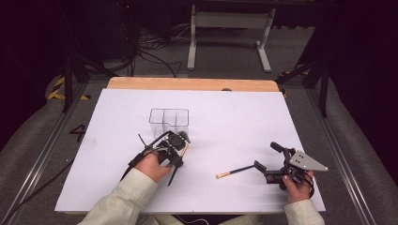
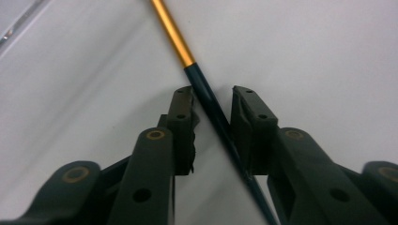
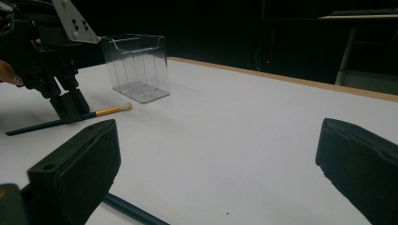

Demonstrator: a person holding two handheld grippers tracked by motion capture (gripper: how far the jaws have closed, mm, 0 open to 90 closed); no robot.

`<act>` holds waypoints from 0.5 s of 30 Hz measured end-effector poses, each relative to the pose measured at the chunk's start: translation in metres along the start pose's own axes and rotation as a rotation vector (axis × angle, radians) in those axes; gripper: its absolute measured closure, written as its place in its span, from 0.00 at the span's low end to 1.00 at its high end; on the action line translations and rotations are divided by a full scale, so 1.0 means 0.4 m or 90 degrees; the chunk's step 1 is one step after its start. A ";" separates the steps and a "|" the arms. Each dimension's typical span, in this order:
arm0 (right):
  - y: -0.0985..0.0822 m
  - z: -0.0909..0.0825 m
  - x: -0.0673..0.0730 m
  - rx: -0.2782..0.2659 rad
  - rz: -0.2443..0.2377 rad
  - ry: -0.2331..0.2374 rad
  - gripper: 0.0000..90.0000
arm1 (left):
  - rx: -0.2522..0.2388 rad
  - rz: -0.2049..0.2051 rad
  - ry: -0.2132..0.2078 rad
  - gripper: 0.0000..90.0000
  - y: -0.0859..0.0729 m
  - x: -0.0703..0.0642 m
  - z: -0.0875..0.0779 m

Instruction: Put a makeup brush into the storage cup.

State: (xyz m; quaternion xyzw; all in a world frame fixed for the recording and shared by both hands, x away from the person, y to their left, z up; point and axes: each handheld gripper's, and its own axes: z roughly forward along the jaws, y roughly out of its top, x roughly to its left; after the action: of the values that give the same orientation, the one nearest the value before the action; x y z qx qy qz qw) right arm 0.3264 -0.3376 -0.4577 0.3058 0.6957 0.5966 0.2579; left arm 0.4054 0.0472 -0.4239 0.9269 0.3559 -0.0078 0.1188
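Observation:
Two make-up brushes lie on the white table (image 1: 225, 126). My left gripper (image 2: 213, 101) points down over one brush (image 2: 173, 33), which has a gold ferrule and a dark handle. The handle runs slantwise between the jaws, against the right pad (image 2: 244, 122), with table showing beside the left pad (image 2: 184, 123). In the high view that gripper (image 1: 182, 147) sits just in front of a clear compartmented box (image 1: 169, 119). My right gripper (image 1: 268, 156) stands wide open at the right. The second brush (image 1: 234, 171) lies flat by its lower jaw, its handle (image 3: 136, 211) under the left pad (image 3: 75, 173).
The clear box (image 3: 138, 68) stands upright behind the first brush's pale bristles (image 3: 126, 107). A wooden strip (image 1: 192, 84) borders the table's far edge. Beyond it are a white desk frame (image 1: 230, 33) and cables on the floor.

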 end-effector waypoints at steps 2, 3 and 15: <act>0.000 0.000 0.000 -0.001 0.001 0.000 0.01 | 0.002 -0.004 0.008 0.83 0.000 -0.002 0.001; 0.000 0.000 0.000 -0.001 0.001 0.000 0.01 | 0.002 -0.004 0.008 0.86 0.000 -0.002 0.001; 0.000 0.000 0.000 0.000 -0.001 0.000 0.01 | 0.020 0.020 0.041 0.91 0.009 -0.017 0.004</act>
State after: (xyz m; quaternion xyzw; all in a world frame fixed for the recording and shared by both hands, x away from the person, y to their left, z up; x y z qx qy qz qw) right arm 0.3264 -0.3375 -0.4577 0.3052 0.6962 0.5960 0.2586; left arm 0.4028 0.0399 -0.4241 0.9338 0.3450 0.0181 0.0932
